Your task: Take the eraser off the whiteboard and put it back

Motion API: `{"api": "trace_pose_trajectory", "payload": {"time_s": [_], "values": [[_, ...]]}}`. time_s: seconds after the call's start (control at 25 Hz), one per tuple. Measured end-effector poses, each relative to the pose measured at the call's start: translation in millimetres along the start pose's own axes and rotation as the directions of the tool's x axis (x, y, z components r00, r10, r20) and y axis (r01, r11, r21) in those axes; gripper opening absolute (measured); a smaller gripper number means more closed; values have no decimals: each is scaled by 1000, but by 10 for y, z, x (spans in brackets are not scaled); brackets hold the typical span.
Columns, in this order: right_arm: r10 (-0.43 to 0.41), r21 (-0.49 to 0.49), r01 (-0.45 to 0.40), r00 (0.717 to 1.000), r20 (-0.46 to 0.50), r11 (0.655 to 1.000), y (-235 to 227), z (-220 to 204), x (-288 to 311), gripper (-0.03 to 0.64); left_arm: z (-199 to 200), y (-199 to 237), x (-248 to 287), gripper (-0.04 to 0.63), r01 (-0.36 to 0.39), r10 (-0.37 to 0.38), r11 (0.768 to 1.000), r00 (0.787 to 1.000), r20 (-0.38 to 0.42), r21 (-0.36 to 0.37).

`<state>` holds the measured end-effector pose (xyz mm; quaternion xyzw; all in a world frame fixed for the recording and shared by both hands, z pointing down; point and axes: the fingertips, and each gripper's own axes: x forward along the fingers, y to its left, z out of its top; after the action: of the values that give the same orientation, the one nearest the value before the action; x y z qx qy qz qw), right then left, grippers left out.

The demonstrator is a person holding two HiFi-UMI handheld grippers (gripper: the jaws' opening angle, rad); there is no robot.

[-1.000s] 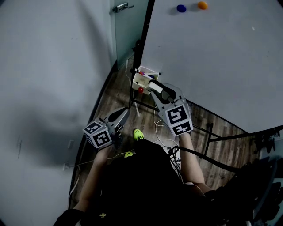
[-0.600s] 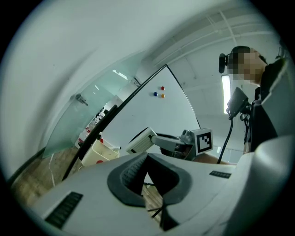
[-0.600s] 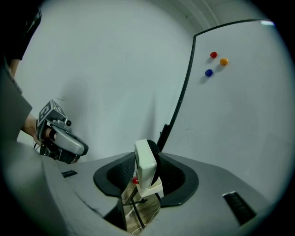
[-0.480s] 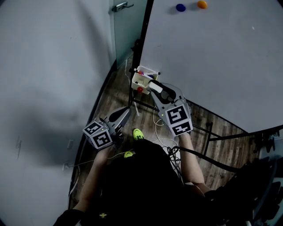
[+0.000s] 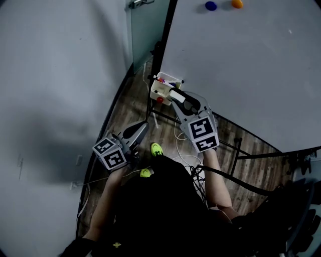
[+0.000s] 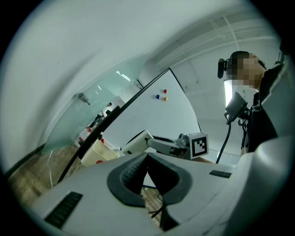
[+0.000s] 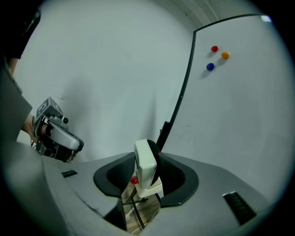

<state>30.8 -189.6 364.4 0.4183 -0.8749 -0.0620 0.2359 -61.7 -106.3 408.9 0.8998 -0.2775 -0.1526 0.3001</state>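
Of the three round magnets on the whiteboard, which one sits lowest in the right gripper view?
The blue magnet. It sits below both the red magnet and the orange magnet, which are higher up the board.

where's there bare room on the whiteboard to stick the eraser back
Nearly all the whiteboard is bare: the wide stretch below the blue magnet and orange magnet, down to its lower edge. Crowded spots: the top by those magnets, and beside the lower left corner, where the tray sits.
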Motion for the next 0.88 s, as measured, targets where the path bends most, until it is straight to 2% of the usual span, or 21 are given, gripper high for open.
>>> {"api": "trace_pose_trajectory", "payload": {"time_s": [0.24, 0.88], "values": [[17, 13, -17, 1000, -17, 1000, -22, -87, 97, 164, -33, 37, -16, 14, -12, 12, 1000, 1000, -5, 5], [54, 40, -52, 998, -44, 998, -161, -311, 393, 164, -162, 176, 39, 14, -42, 42, 998, 999, -12, -47]]}}
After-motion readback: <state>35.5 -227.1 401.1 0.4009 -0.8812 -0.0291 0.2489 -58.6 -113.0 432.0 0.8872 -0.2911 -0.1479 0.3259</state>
